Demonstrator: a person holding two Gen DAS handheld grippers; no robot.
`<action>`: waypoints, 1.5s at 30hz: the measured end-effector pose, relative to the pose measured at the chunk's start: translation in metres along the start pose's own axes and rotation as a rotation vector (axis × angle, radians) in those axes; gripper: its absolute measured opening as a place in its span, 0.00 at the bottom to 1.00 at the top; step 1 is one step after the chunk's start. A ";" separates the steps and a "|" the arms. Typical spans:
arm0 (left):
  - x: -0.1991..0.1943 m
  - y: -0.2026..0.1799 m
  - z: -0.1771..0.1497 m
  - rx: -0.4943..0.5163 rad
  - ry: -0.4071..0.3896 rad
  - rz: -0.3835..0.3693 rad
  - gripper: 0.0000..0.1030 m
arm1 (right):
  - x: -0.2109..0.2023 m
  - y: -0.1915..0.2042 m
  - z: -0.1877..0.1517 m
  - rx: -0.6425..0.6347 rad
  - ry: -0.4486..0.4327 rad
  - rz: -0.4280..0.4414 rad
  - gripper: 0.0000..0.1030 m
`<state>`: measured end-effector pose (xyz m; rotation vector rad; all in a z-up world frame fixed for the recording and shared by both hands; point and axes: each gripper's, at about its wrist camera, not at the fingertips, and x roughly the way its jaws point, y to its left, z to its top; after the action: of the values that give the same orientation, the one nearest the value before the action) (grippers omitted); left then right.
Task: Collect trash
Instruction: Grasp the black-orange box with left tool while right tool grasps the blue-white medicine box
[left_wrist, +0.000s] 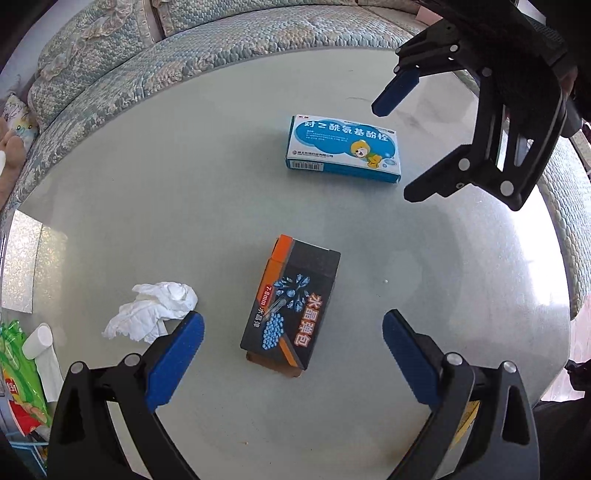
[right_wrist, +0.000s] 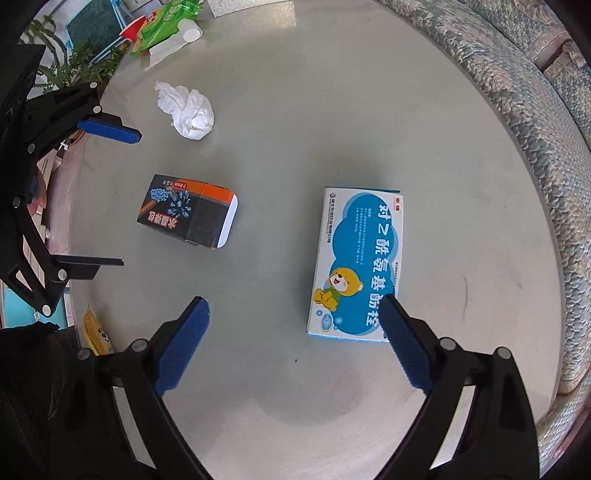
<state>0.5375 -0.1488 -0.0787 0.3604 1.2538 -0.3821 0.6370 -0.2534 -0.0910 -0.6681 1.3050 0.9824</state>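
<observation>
Left wrist: both grippers (left_wrist: 293, 334) (right_wrist: 293, 325) released; black box (left_wrist: 291, 306) apparently reads "7-8mm".

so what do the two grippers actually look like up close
Both are the same build: the left gripper and right gripper have black angular linkage arms joined by round silver pivot pins, ending in blue ribbed pads on the fingers. A yellow label patch shows on the left one's frame. No cables are visible.
</observation>
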 end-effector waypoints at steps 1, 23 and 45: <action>0.002 0.001 0.001 0.002 0.001 -0.014 0.92 | 0.003 -0.001 0.002 0.001 0.008 0.005 0.88; 0.060 0.004 0.005 0.067 0.051 -0.075 0.92 | 0.023 -0.016 0.011 0.016 -0.025 -0.036 0.88; 0.069 -0.007 0.018 0.103 0.016 -0.084 0.78 | 0.041 -0.022 0.003 0.101 -0.064 -0.144 0.75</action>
<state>0.5671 -0.1689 -0.1402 0.3994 1.2704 -0.5180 0.6567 -0.2524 -0.1332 -0.6392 1.2248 0.8097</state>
